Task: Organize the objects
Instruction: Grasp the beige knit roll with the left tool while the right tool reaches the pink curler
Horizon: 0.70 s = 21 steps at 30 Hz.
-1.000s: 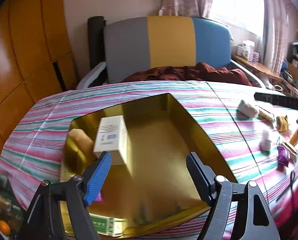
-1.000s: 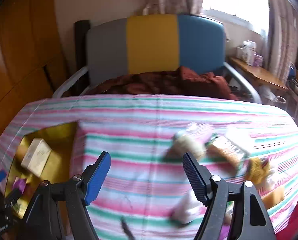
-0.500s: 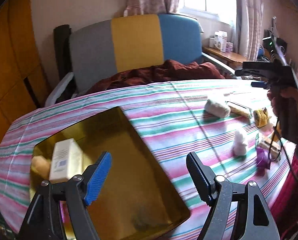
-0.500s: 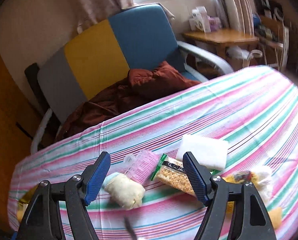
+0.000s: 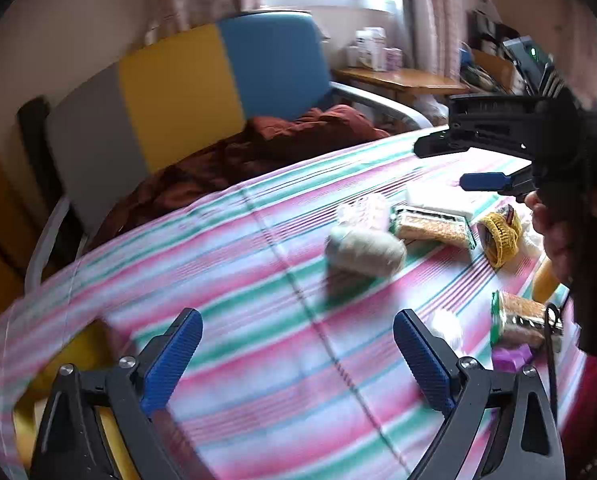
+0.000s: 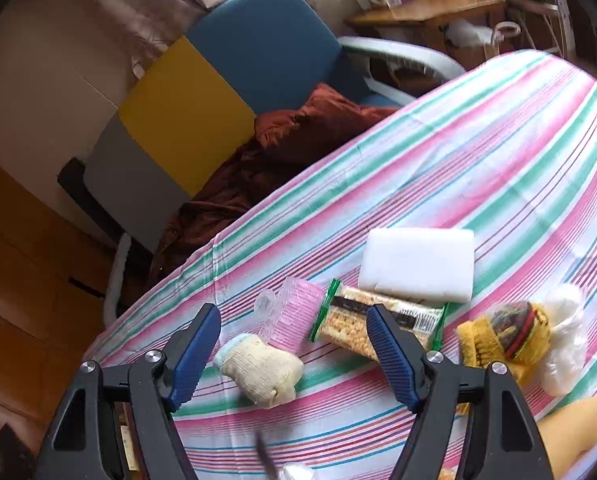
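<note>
Loose items lie on the striped tablecloth (image 5: 258,264). Among them are a cream rolled glove (image 6: 260,368), a pink clear container (image 6: 290,320), a snack bar (image 6: 378,326), a white sponge (image 6: 416,264) and a yellow knitted piece (image 6: 502,336). My right gripper (image 6: 294,356) hovers open just above the cream roll, its pads not touching it. My left gripper (image 5: 298,360) is empty over bare cloth with its jaws opening. The cream roll (image 5: 364,250) lies ahead of it. A corner of the golden tray (image 5: 78,356) shows at the lower left.
A second snack bar (image 5: 522,316) and a purple item (image 5: 510,356) sit near the table's right edge. A hand (image 5: 554,236) holds the other gripper there. An armchair (image 5: 178,92) with a maroon blanket stands behind the table. A wooden desk (image 5: 402,78) is at the back right.
My left gripper has swung right, away from the golden tray and towards the loose items, and its jaws have widened. The right gripper has rolled and come down closer to the cream roll.
</note>
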Each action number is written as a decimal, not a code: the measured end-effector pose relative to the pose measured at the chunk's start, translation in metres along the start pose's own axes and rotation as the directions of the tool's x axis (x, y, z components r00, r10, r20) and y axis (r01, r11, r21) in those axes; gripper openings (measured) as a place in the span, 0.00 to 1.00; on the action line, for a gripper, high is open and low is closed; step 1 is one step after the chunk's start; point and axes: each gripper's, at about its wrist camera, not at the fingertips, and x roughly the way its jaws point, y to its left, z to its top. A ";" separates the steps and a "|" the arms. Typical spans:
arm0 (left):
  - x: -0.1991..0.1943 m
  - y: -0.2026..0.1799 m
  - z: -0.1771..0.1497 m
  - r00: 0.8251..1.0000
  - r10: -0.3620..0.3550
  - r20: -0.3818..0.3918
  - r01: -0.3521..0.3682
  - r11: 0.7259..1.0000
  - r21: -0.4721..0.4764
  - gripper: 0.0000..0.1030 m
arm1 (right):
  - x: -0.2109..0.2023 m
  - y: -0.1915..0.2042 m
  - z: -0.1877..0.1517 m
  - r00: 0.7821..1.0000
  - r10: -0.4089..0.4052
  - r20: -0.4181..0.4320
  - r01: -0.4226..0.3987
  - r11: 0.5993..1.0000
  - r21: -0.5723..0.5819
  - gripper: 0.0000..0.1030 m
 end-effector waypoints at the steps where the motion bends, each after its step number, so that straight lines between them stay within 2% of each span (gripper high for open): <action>1: 0.007 -0.004 0.004 1.000 -0.013 -0.003 0.013 1.000 0.020 0.97 | 0.002 -0.002 0.001 1.000 0.002 -0.008 -0.002 1.000 0.003 0.74; 6: 0.047 -0.027 0.028 0.998 -0.053 -0.038 0.057 0.991 0.122 1.00 | 0.008 -0.001 0.001 0.999 0.008 -0.037 -0.008 1.000 -0.009 0.74; 9: 0.071 -0.037 0.038 0.997 -0.051 -0.058 0.060 0.982 0.180 1.00 | 0.008 0.000 0.001 0.999 -0.009 -0.030 0.008 1.000 -0.024 0.74; 13: 0.096 -0.043 0.047 0.994 -0.079 -0.078 0.093 0.977 0.191 1.00 | 0.013 -0.005 0.002 0.999 -0.023 -0.046 0.022 1.000 -0.022 0.75; 15: 0.110 -0.039 0.050 0.989 -0.109 -0.101 0.123 0.981 0.147 0.99 | 0.015 -0.007 0.003 0.998 -0.038 -0.047 0.037 0.999 -0.019 0.76; 19: 0.120 -0.029 0.050 0.962 -0.231 -0.143 0.240 0.969 0.051 0.72 | 0.018 -0.010 0.003 0.997 -0.056 -0.046 0.055 0.998 -0.020 0.76; 21: 0.114 -0.029 0.045 0.965 -0.231 -0.127 0.239 0.970 0.049 0.69 | 0.019 -0.011 0.003 0.997 -0.061 -0.049 0.059 0.998 -0.024 0.76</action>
